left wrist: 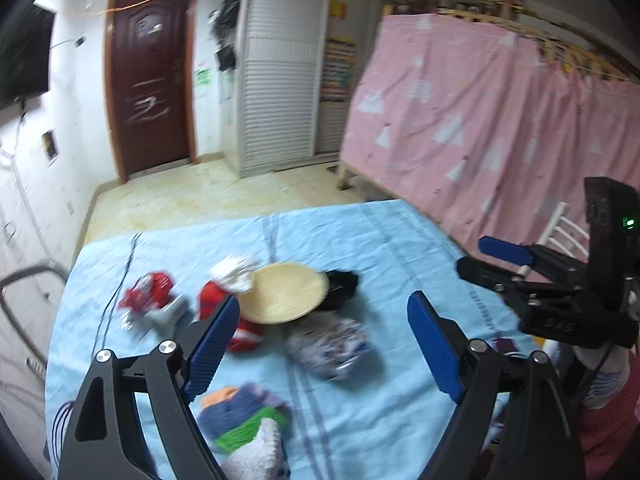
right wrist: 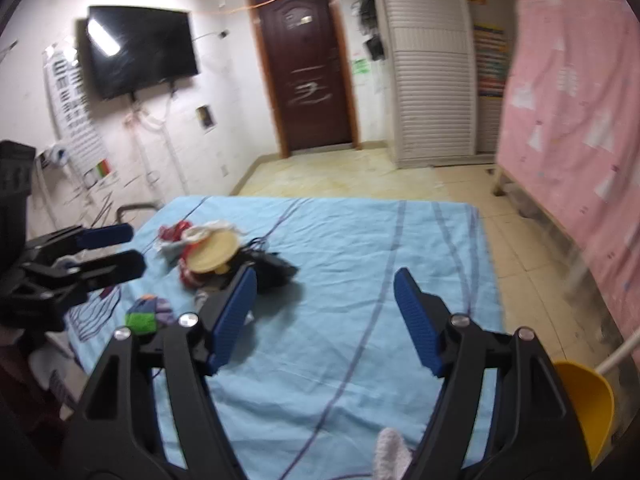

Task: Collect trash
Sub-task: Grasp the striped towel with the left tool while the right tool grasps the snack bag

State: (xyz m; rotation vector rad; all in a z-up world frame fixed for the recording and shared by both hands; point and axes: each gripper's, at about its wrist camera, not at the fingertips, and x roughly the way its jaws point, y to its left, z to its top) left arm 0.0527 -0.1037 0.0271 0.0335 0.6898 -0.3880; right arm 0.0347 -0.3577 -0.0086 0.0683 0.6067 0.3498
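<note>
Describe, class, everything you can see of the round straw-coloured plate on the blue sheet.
The plate is a shallow, pale yellow disc, seemingly woven or paper. It lies tilted amid the litter on the blue sheet, its edge resting on a red wrapper, white crumpled paper beside it, a black object behind. Neither gripper touches it.
</note>
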